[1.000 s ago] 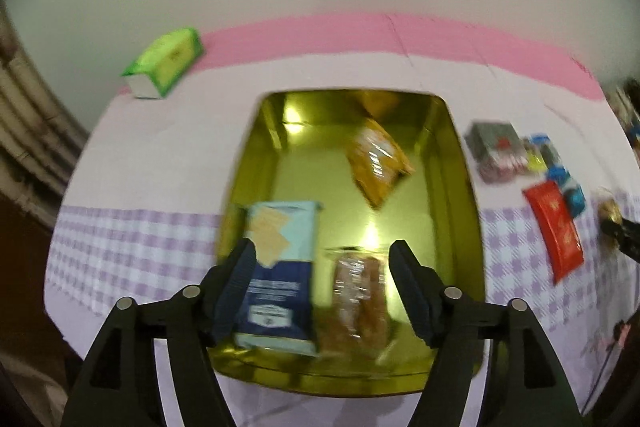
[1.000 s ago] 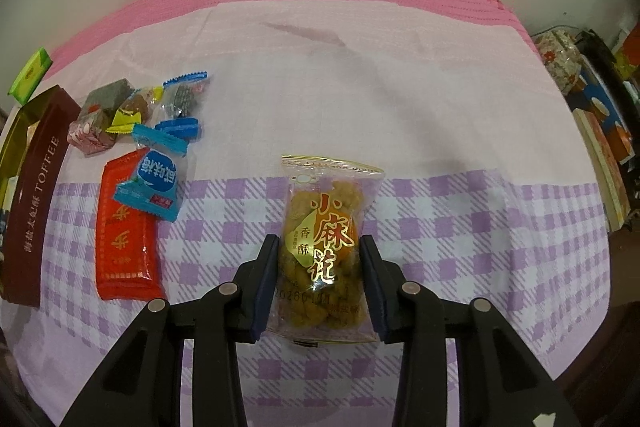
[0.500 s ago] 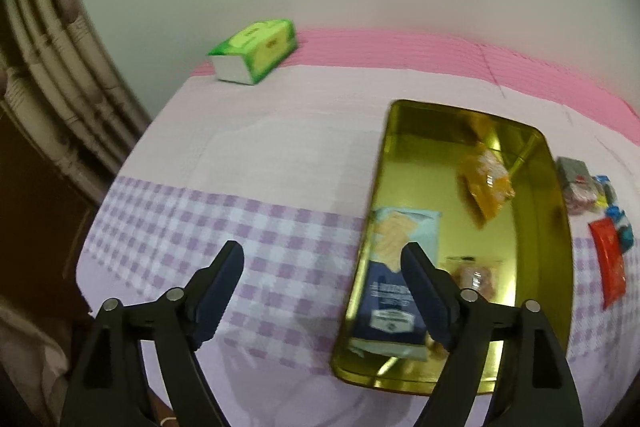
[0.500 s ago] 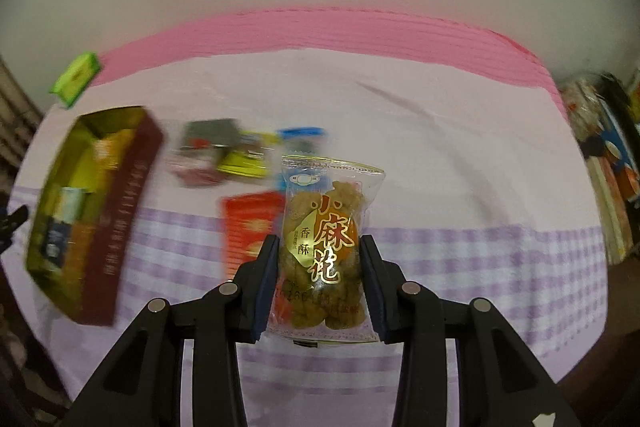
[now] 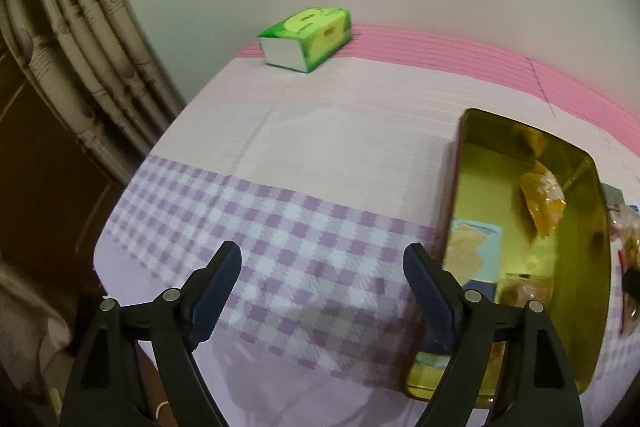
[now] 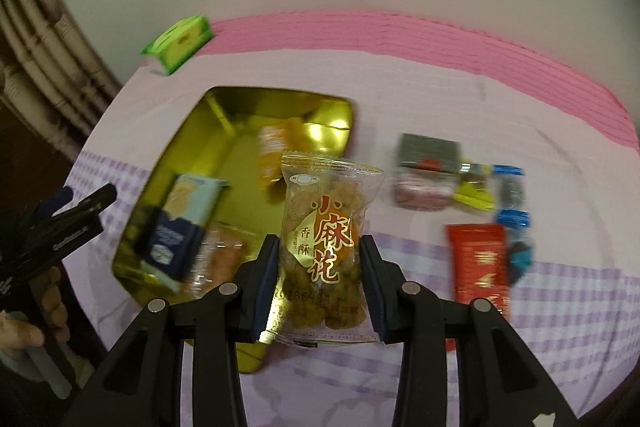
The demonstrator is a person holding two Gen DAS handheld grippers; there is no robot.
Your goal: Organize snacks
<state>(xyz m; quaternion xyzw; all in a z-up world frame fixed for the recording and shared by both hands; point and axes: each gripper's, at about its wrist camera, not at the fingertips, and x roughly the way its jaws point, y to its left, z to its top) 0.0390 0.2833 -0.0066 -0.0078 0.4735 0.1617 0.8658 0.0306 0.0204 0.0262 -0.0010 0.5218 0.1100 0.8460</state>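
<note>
A clear snack packet (image 6: pixel 326 251) clamped between the fingers of the right gripper (image 6: pixel 320 283) carries large red, gold-edged Chinese characters reading 小麻花, with the smaller characters 香酥 to their left on an orange patch. Fainter stamped digits run across the packet's lower part, too blurred to read. To the right of the gripper, a red packet (image 6: pixel 478 263) on the tablecloth bears gold characters that cannot be made out. Print on the other wrappers is illegible.

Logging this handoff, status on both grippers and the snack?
Right gripper shut on clear fried-twist snack packet, above gold tin. Left gripper open, empty, beside tin. Nothing blocking.
</note>
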